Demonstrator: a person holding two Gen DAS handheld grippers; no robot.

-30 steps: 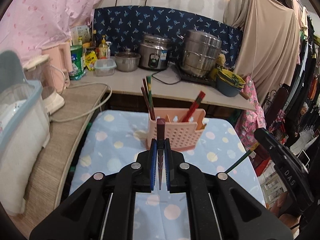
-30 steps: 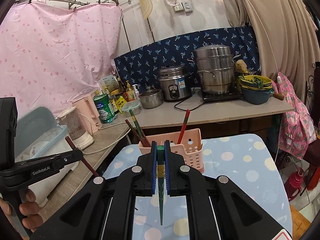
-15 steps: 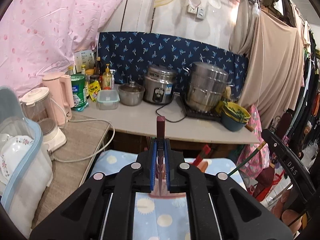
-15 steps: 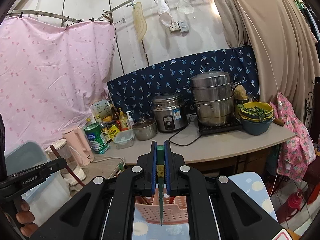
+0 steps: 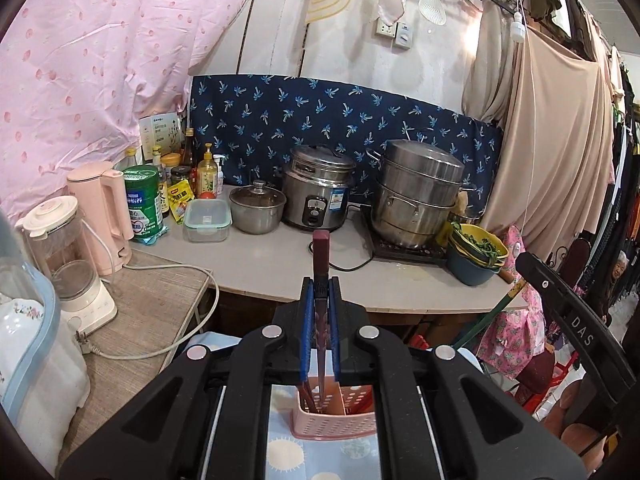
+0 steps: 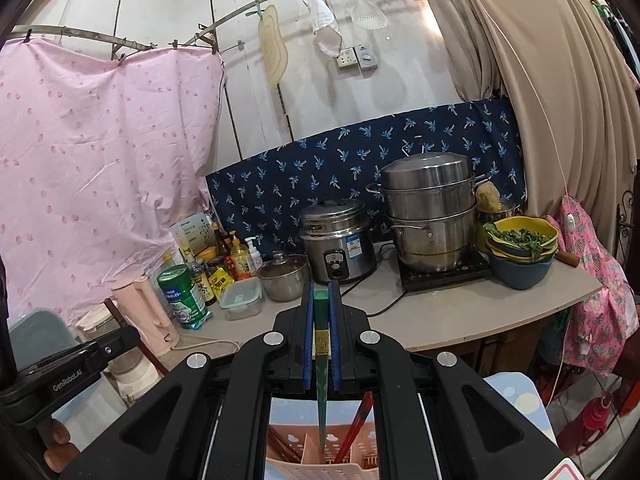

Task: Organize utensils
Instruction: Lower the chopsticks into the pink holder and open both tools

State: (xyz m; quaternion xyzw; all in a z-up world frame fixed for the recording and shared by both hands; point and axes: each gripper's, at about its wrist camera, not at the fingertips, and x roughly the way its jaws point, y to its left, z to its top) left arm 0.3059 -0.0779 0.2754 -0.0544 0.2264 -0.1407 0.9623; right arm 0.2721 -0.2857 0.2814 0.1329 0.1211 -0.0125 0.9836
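My left gripper (image 5: 320, 300) is shut on a dark red chopstick (image 5: 320, 256), held upright with its tip pointing down over the pink perforated utensil holder (image 5: 334, 422). My right gripper (image 6: 321, 308) is shut on a green chopstick (image 6: 321, 364), its tip hanging just above the same pink holder (image 6: 324, 456). A red chopstick (image 6: 356, 428) leans inside the holder. The right gripper with its green chopstick shows at the right of the left wrist view (image 5: 576, 324). The left gripper shows at the lower left of the right wrist view (image 6: 68, 368).
The holder stands on a blue polka-dot cloth (image 5: 288, 452). Behind is a counter (image 5: 280, 268) with a rice cooker (image 5: 318, 196), a steel steamer pot (image 5: 418, 192), bowls, bottles, a pink kettle (image 5: 106, 216) and a blender. A dish box (image 5: 28, 352) stands at the left.
Both grippers have risen and tilted up, so the holder has dropped to the bottom of both views. Each still holds its chopstick, now hanging over the holder.
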